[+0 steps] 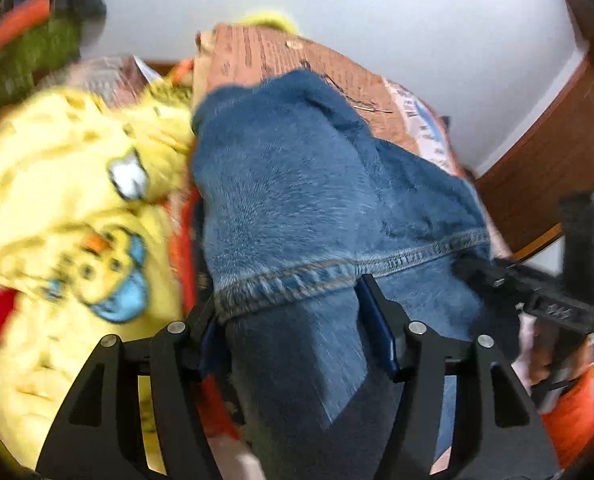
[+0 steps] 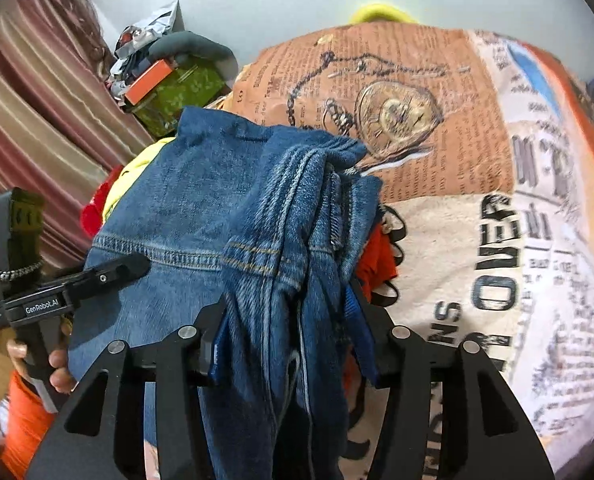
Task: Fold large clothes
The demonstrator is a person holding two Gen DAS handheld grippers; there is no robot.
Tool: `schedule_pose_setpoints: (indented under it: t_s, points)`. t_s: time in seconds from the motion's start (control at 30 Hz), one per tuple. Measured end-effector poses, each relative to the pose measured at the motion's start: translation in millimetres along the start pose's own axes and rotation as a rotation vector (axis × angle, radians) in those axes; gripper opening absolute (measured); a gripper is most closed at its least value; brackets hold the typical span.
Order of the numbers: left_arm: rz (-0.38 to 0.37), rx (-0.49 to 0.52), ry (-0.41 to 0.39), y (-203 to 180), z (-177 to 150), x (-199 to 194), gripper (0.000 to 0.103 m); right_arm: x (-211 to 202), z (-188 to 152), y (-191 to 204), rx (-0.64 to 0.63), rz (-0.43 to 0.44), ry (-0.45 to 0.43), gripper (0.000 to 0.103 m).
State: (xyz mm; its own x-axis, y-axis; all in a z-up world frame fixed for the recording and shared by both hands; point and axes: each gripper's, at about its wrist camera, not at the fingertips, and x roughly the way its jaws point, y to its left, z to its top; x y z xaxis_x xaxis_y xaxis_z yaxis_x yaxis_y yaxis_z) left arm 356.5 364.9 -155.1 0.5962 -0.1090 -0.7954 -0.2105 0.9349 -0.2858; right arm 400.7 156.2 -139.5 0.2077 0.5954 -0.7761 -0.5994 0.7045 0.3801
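Observation:
Blue jeans (image 1: 289, 184) lie folded in a heap on a newspaper-print cloth (image 2: 457, 140). In the left wrist view, my left gripper (image 1: 291, 300) straddles a stitched hem, and a fold of denim runs between its blue pads (image 1: 381, 332), which stand slack around it. The right wrist view shows my right gripper (image 2: 289, 300) around a bunched, seamed part of the jeans (image 2: 193, 184), with the pads apart and the bundle loose between them. Each gripper's fingertip also shows from the side in the other view, resting on the denim.
A yellow printed garment (image 1: 77, 200) and red cloth (image 2: 93, 216) lie left of the jeans. Behind stand a green box with an orange packet (image 2: 177, 88) and a striped curtain (image 2: 37, 100). A wooden door (image 1: 557, 140) is on the right. A hand in an orange sleeve (image 2: 25, 412) holds the left gripper.

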Motion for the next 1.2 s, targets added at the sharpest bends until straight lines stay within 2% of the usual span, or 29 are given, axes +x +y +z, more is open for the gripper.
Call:
schedule_pose_setpoints:
  t_s: [0.13,0.2,0.3,0.37,0.5,0.57,0.6,0.63,0.77,0.83,0.93,1.07,1.2]
  points:
    - [0.116,0.106,-0.059,-22,-4,-30,0.061,-29,-4,14,-0.069,-0.028,-0.072,0.048]
    - [0.121,0.138,-0.093,-30,-8,-44,0.062,-44,-7,23,-0.101,-0.039,-0.122,0.049]
    - [0.109,0.171,-0.114,-40,-20,-57,0.074,-57,-12,41,-0.163,-0.053,-0.175,0.056]
    - [0.120,0.196,-0.101,-46,-27,-55,0.084,-52,-15,54,-0.209,-0.059,-0.169,0.064]
    - [0.202,0.233,-0.056,-49,-41,-37,0.088,-22,-26,59,-0.258,-0.106,-0.098,0.065]
    - [0.238,0.228,-0.051,-43,-48,-28,0.099,-5,-33,53,-0.270,-0.149,-0.050,0.065]
    - [0.235,0.219,-0.055,-40,-50,-27,0.100,4,-38,49,-0.277,-0.183,-0.023,0.065]
    - [0.220,0.206,-0.052,-36,-52,-26,0.101,11,-43,46,-0.285,-0.219,-0.003,0.067]
    - [0.153,0.150,-0.011,-18,-62,-26,0.101,7,-56,30,-0.254,-0.182,-0.004,0.081]
    - [0.146,0.134,-0.007,-14,-66,-31,0.101,-2,-60,20,-0.219,-0.153,0.003,0.081]
    - [0.141,0.117,-0.021,-12,-74,-45,0.101,-14,-67,15,-0.190,-0.164,0.002,0.081]
    - [0.190,0.118,-0.048,-22,-80,-67,0.101,-33,-72,12,-0.178,-0.197,-0.006,0.081]
    - [0.240,0.121,-0.098,-35,-84,-94,0.101,-67,-76,25,-0.173,-0.179,-0.071,0.081]
